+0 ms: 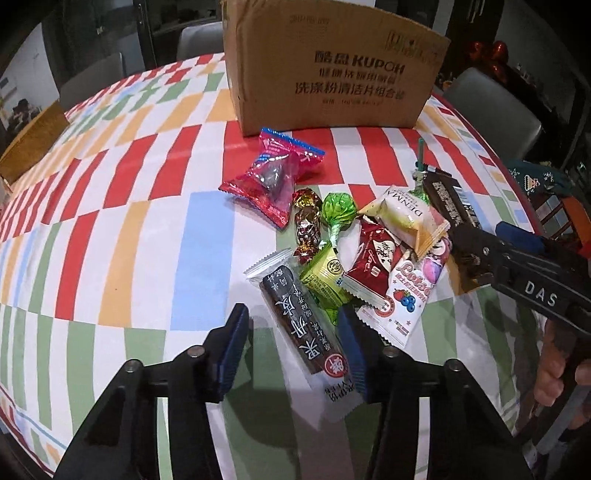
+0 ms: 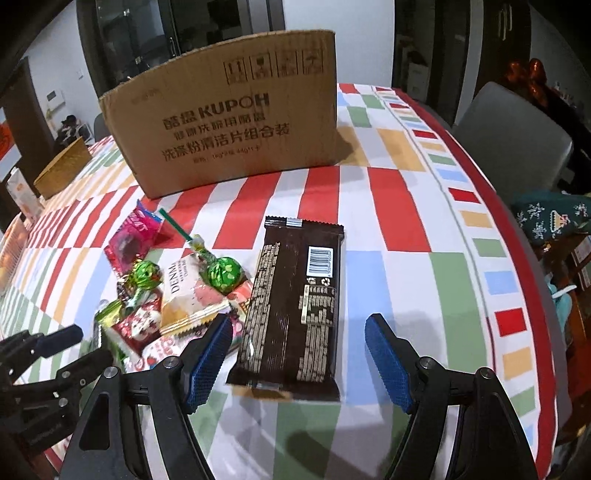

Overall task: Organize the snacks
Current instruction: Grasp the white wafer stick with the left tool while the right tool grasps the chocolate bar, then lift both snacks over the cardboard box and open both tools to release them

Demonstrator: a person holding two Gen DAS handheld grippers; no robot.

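Cardboard box [image 2: 229, 125] stands at the tabletop's far edge, snacks heaped before it. Left gripper [image 1: 293, 347] gapes astride a dark bar [image 1: 295, 325]; right gripper [image 2: 297, 354] gapes around the chocolate bar [image 2: 295, 306]. Pickup stage: closing is next.

Grey chair [image 2: 513, 136], dark glass doors [image 2: 184, 33], white wall [image 2: 51, 66]
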